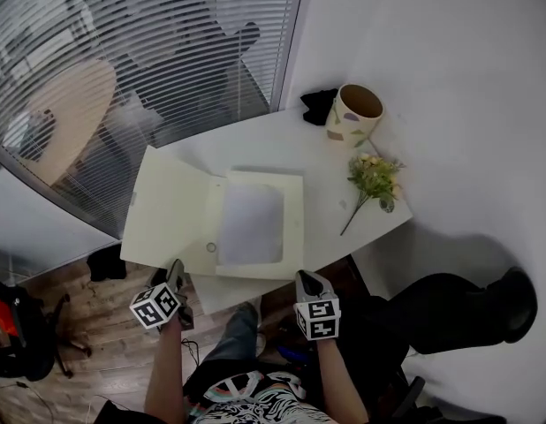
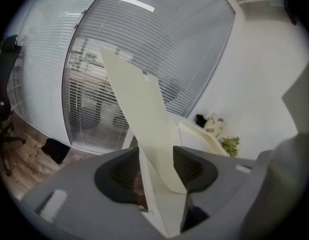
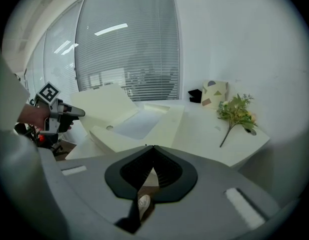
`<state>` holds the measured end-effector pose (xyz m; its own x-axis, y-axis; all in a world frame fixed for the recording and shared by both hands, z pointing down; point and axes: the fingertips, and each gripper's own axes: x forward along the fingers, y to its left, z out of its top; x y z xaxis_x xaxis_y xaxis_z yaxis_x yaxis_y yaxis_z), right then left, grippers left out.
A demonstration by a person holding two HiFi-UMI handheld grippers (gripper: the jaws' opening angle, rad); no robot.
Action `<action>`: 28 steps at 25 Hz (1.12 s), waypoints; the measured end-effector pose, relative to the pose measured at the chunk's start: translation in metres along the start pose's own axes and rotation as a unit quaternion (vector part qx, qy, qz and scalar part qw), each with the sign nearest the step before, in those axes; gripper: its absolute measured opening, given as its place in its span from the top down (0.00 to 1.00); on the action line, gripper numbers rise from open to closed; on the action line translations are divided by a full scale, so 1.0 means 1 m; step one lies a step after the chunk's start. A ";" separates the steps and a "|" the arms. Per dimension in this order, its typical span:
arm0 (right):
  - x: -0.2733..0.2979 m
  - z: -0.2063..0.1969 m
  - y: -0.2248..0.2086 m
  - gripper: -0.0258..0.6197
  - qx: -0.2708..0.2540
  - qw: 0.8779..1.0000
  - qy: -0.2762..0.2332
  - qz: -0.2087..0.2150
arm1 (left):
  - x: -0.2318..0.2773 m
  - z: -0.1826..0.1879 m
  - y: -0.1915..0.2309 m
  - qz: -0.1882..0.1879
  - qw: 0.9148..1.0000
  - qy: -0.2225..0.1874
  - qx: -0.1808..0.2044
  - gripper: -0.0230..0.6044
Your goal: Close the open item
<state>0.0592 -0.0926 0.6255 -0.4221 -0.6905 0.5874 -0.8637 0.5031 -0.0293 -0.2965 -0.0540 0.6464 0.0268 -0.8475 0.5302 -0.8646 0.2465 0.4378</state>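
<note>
Left tongs [image 2: 155, 170] tight on cream lid [image 2: 139, 109]; right tongs [image 3: 152, 151] together

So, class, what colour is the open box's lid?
The lid is pale cream, best seen in the head view.

Left claw [image 1: 177, 270] clamped on the lid [image 1: 171, 215], right claw [image 1: 307, 277] shut and empty.

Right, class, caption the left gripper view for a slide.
Left gripper shut on the raised cream box lid, window blinds behind.
</note>
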 end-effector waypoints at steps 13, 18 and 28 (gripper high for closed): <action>0.001 -0.012 -0.002 0.96 0.015 1.000 0.004 0.010 | 0.002 0.007 -0.003 0.009 1.000 -0.008 0.017 0.61; 0.005 -0.017 -0.003 0.96 0.009 1.000 0.014 0.014 | 0.003 0.011 -0.003 0.012 1.000 -0.010 0.023 0.65; 0.007 -0.018 -0.004 0.96 0.012 1.000 0.007 0.013 | 0.004 0.015 -0.005 0.018 0.999 -0.014 0.044 0.81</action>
<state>0.0648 -0.0900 0.6438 -0.4414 -0.6699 0.5970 -0.8588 0.5081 -0.0648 -0.2997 -0.0661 0.6357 -0.0178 -0.8517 0.5238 -0.9053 0.2361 0.3531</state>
